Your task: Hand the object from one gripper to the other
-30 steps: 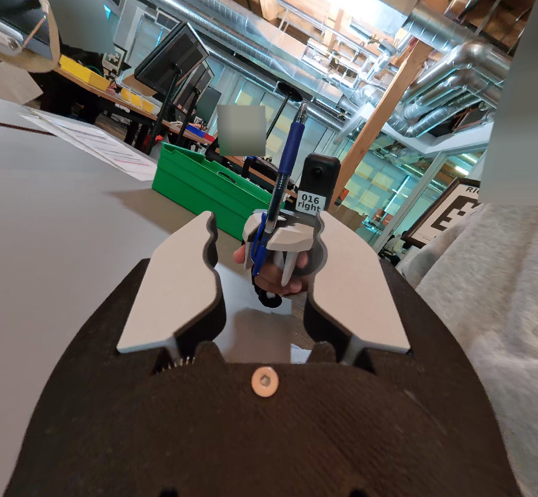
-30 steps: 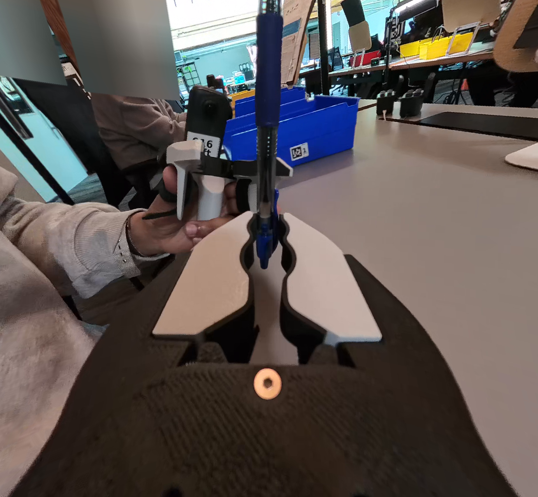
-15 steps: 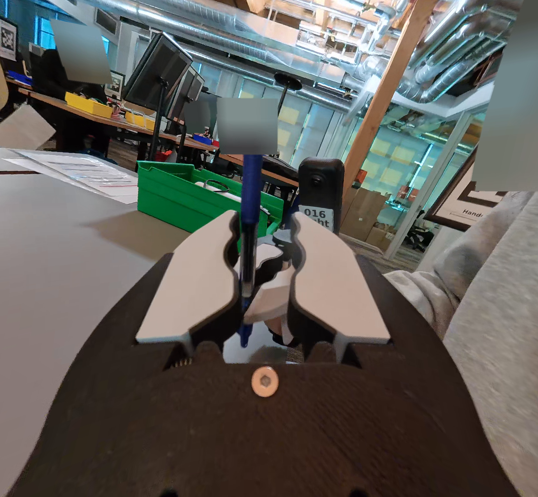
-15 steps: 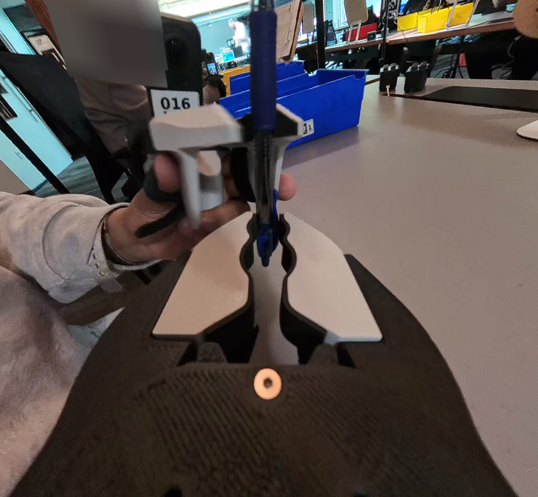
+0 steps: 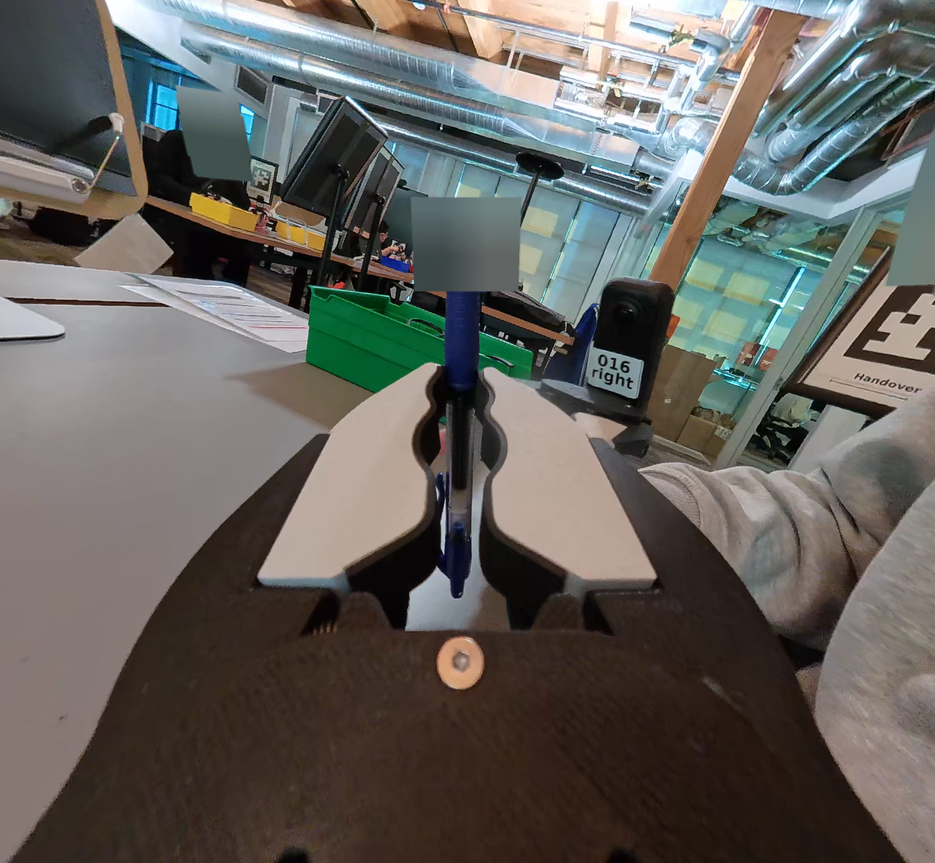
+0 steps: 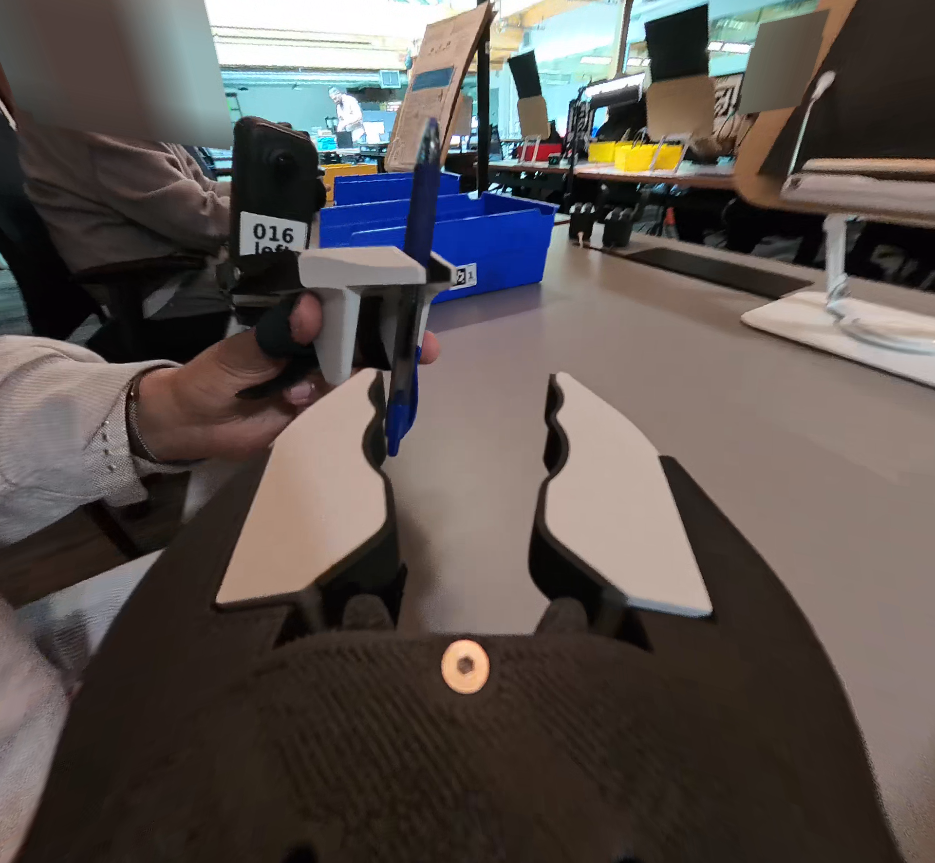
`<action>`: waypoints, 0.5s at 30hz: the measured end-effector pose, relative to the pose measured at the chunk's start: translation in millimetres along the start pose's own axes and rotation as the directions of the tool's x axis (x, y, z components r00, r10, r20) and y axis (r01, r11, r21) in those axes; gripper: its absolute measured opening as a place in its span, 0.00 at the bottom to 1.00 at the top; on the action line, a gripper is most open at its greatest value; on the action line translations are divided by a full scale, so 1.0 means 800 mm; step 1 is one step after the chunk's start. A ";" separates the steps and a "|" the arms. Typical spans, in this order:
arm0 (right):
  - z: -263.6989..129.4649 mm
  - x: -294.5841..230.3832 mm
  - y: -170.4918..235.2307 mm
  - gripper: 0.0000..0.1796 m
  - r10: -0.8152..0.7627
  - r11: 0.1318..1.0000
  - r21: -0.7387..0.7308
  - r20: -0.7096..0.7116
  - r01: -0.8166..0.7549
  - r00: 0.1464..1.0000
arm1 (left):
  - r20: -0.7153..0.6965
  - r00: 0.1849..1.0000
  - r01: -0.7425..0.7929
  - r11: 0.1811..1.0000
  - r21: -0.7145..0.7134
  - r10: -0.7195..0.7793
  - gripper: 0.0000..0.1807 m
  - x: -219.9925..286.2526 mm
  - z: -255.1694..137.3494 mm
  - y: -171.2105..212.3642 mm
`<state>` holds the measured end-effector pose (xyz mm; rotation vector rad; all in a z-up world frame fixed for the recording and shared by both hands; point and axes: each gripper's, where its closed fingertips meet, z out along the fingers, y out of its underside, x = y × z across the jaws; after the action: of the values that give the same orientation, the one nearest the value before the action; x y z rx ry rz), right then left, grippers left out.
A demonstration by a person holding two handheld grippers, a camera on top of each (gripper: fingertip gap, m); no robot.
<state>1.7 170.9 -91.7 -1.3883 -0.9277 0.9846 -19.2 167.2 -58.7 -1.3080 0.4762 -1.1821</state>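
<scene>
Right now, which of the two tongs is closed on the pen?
The left tongs: their jaws pinch the blue pen upright. The right tongs stand wide open, with the pen beside their left finger.

Grey table (image 6: pixel 708 434) with a smooth matte top. Blue bin (image 6: pixel 496 237) at the far edge, a second blue bin touching it behind. Right of the blue pair, a flat black mat (image 6: pixel 718 267) and a white stand base (image 6: pixel 850 328). In the left wrist view, the same tabletop (image 5: pixel 126 434) bearing a green bin (image 5: pixel 364 343), with printed sheets of paper (image 5: pixel 227 307) just beside it.
</scene>
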 end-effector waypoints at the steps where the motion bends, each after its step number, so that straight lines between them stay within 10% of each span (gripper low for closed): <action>1: -0.001 0.001 -0.002 0.35 -0.033 0.999 0.010 -0.013 0.033 0.999 | 0.001 1.000 0.010 1.000 -0.003 -0.010 0.06 -0.003 -0.001 0.001; 15: -0.008 -0.023 -0.029 0.36 -0.386 0.916 0.071 -0.111 0.395 0.916 | -0.037 0.999 -0.013 0.995 -0.104 0.009 0.05 0.009 0.012 0.024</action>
<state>1.8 152.1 -67.4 -1.1043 -1.0265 0.6427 -0.6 162.7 -71.3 -1.3731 0.5771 -1.1868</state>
